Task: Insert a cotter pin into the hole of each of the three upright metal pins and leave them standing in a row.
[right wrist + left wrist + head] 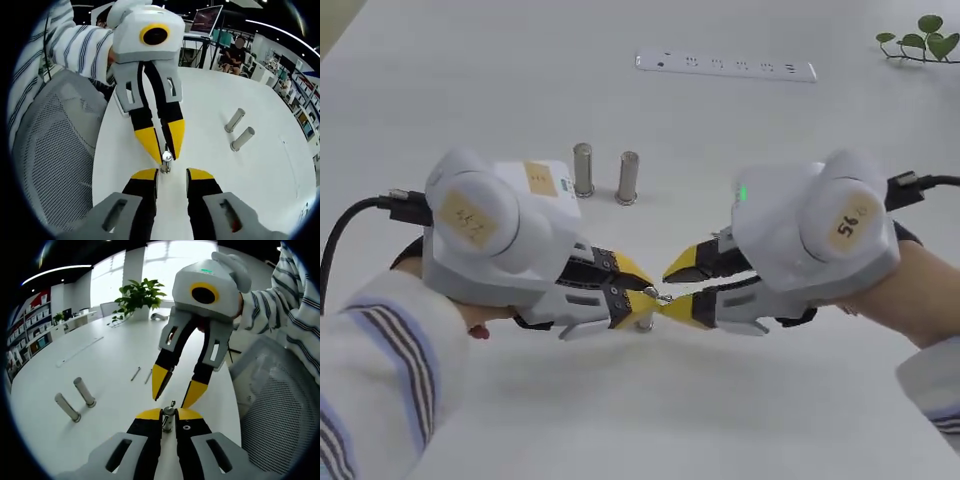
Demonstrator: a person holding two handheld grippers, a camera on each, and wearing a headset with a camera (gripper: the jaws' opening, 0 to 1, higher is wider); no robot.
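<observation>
L tongs (169, 414) clamped on upright pin (166, 159) standing on worktop (620, 420), axis vert; R tongs (175, 392) open, nothing seen in them, tips just beside pin top, facing L head-on, so horiz feed should come from R.

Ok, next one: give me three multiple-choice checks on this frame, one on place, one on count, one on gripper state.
1. Where are the free metal pins? A in a tray; B upright on the table beyond the grippers; C on a shelf.
2. How many metal pins are there in all? A three; B two; C five.
3. The left gripper is: A open; B shut on a cable; C shut on the held metal pin.
Answers: 1 B, both stand side by side on the white top. 2 A, two free plus one held. 3 C, its jaws clamp the pin, while the right gripper faces it with jaws apart.
</observation>
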